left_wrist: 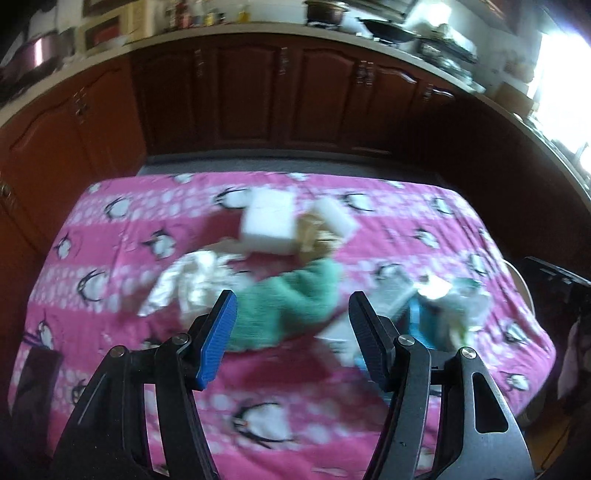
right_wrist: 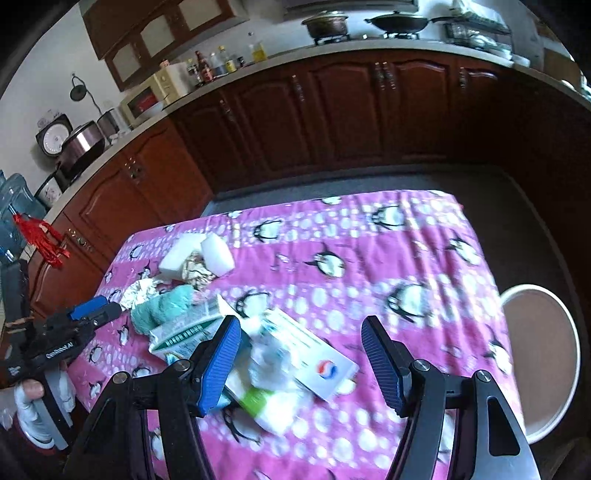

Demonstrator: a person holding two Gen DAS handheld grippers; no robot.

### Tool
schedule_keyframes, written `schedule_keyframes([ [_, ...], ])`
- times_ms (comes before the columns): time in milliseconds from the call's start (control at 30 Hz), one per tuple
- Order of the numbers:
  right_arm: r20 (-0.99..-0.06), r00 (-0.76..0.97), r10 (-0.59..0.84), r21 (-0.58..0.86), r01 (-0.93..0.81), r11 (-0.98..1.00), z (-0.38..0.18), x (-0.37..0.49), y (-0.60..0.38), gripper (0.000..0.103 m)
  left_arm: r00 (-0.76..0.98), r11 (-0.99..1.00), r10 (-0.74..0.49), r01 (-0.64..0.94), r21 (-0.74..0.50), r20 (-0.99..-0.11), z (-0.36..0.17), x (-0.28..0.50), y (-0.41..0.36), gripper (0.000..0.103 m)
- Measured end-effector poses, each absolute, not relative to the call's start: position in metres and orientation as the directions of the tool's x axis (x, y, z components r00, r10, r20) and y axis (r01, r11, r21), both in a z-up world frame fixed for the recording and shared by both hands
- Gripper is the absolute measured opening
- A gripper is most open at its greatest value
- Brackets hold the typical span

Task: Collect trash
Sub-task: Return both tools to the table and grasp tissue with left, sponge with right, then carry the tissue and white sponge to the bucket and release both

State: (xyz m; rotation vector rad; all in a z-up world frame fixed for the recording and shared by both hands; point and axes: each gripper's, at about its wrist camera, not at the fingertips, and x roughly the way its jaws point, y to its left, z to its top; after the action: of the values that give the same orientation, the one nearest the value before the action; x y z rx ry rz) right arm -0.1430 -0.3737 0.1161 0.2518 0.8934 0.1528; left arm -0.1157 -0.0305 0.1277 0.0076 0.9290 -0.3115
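Here the worktop [right_wrist: 406, 258] wears a pink cloth printed with penguins and white dots, and it stands in a kitchen: dark red-brown cabinet doors [right_wrist: 332, 110] run along the far side under a pale counter carrying a lidded pot [right_wrist: 325, 23], a black wok [right_wrist: 399, 21], bottles and a cream microwave [right_wrist: 155, 98]. A round stool with a white rim [right_wrist: 539, 362] sits off the right edge.

The trash lies in a loose heap toward the left and near middle of the cloth. At the far end are two white foam blocks [right_wrist: 218, 254] with crumpled brownish paper [right_wrist: 195, 271] between them; nearer come a crinkled silvery foil wrapper [left_wrist: 173, 284], a fuzzy mint-green cloth [left_wrist: 280, 306], and flat printed cartons. One white carton [right_wrist: 317, 354] bears a round red-and-blue logo; the green lettering on another is too blurred to read.

The left tongs [left_wrist: 291, 314] hang above the green cloth, spread, nothing between the blue ribbed pads. The right tongs [right_wrist: 301, 343] hang over the cartons, likewise spread and gripping nothing. A gloved hand [right_wrist: 27, 402] holds the left tool at the worktop's left edge.
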Motion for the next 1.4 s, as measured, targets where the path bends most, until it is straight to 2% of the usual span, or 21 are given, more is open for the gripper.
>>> schedule_keyframes([
  [367, -0.801, 0.494, 0.339, 0.317, -0.132, 0.939, 0.083, -0.041, -0.296, 0.065, 0.518, 0.964, -0.244, 0.220, -0.148, -0.820, 0.088, -0.064, 0.019, 0.062],
  [600, -0.849, 0.415, 0.328, 0.281, -0.172, 0.944, 0.052, 0.017, -0.255, 0.065, 0.465, 0.964, -0.237, 0.222, -0.147, -0.853, 0.065, -0.036, 0.023, 0.062],
  [767, -0.872, 0.354, 0.337, 0.293, -0.174, 0.940, 0.027, 0.045, -0.241, 0.055, 0.447, 0.968, -0.211, 0.221, -0.121, -0.869, 0.052, -0.020, 0.020, 0.062],
  [800, -0.874, 0.348, 0.338, 0.294, -0.174, 0.940, 0.023, 0.048, -0.239, 0.051, 0.444, 0.968, -0.209, 0.219, -0.120, -0.871, 0.049, -0.017, 0.020, 0.062],
  [833, -0.876, 0.346, 0.335, 0.291, -0.174, 0.941, 0.021, 0.050, -0.239, 0.042, 0.437, 0.968, -0.212, 0.217, -0.126, -0.874, 0.047, -0.015, 0.020, 0.062],
  [900, -0.873, 0.339, 0.350, 0.307, -0.175, 0.936, 0.017, 0.052, -0.239, 0.031, 0.420, 0.966, -0.226, 0.215, -0.145, -0.879, 0.042, -0.011, 0.021, 0.061],
  [933, -0.867, 0.347, 0.358, 0.315, -0.175, 0.933, 0.018, 0.051, -0.240, 0.030, 0.408, 0.964, -0.233, 0.217, -0.154, -0.883, 0.040, -0.010, 0.020, 0.060],
  [1000, -0.856, 0.368, 0.363, 0.320, -0.175, 0.931, 0.025, 0.046, -0.245, 0.029, 0.408, 0.963, -0.234, 0.219, -0.154, -0.883, 0.037, -0.009, 0.021, 0.046],
  [1067, -0.841, 0.389, 0.377, 0.335, -0.173, 0.926, 0.034, 0.039, -0.253, 0.029, 0.418, 0.964, -0.232, 0.218, -0.151, -0.878, 0.038, -0.012, 0.025, 0.026],
  [1167, -0.814, 0.431, 0.390, 0.352, -0.169, 0.921, 0.053, 0.026, -0.271, 0.029, 0.436, 0.960, -0.254, 0.220, -0.172, -0.863, 0.048, -0.019, 0.030, 0.020],
  [1400, -0.770, 0.481, 0.419, 0.394, -0.158, 0.905, 0.081, -0.013, -0.301, 0.029, 0.480, 0.955, -0.278, 0.230, -0.186, -0.832, 0.086, -0.044, 0.033, 0.018],
])
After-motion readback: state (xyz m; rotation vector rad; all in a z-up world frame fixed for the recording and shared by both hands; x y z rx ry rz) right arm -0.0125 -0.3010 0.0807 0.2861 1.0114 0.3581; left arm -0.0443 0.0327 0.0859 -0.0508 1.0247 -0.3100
